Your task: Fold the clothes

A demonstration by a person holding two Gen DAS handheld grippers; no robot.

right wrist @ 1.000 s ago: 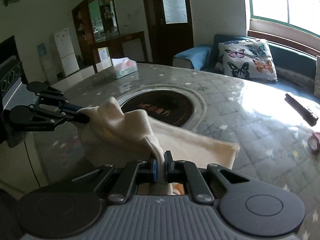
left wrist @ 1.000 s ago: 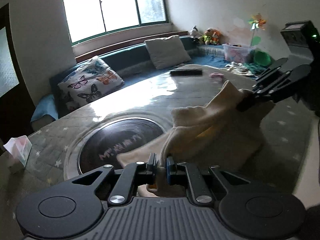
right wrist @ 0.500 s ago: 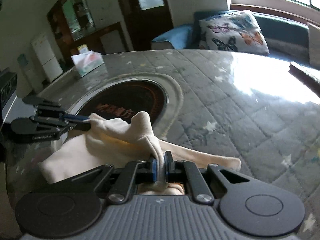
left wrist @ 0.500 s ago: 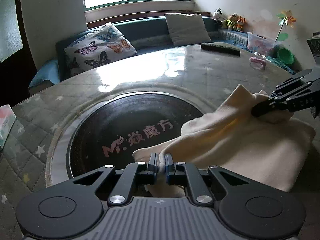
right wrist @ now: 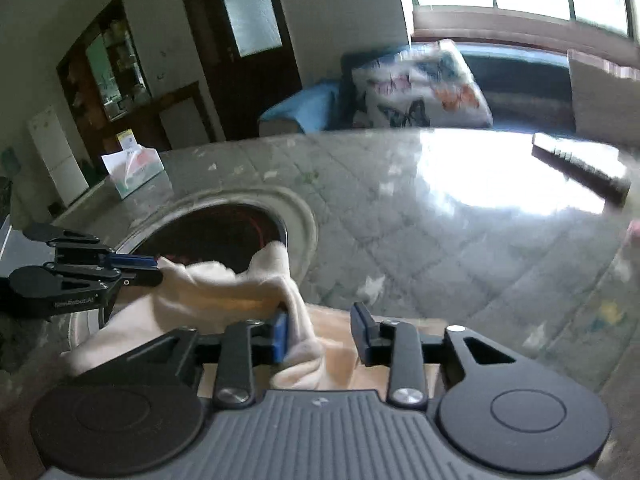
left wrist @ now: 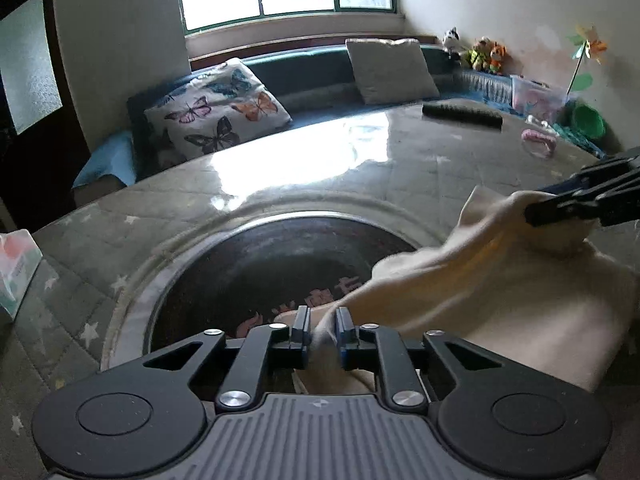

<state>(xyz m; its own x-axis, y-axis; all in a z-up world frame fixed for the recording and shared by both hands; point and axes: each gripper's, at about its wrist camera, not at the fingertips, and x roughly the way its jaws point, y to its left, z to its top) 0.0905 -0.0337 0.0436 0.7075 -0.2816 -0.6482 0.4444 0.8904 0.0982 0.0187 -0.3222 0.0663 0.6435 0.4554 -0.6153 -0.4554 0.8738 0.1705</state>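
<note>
A cream garment (left wrist: 492, 300) lies folded over on the round table, partly over the dark centre disc (left wrist: 256, 272). My left gripper (left wrist: 322, 330) has its jaws slightly parted with a corner of the cloth still between them. In the right wrist view the cream garment (right wrist: 224, 292) bunches up between both grippers. My right gripper (right wrist: 320, 338) is open; the cloth rests against its left pad and hangs loose. The left gripper (right wrist: 154, 268) shows at the left of that view, and the right gripper (left wrist: 536, 210) at the right edge of the left wrist view.
A tissue box (right wrist: 134, 170) stands at the table's far left edge. A dark remote (left wrist: 462, 114) and a small pink item (left wrist: 538, 146) lie near the far right. The table's grey quilted cover (right wrist: 440, 248) stretches to the right. Cushions (left wrist: 218, 110) line the bench behind.
Both grippers carried the cloth forward and down onto the table. The right gripper's jaws have opened and released the cloth; the left gripper's jaws have parted a little.
</note>
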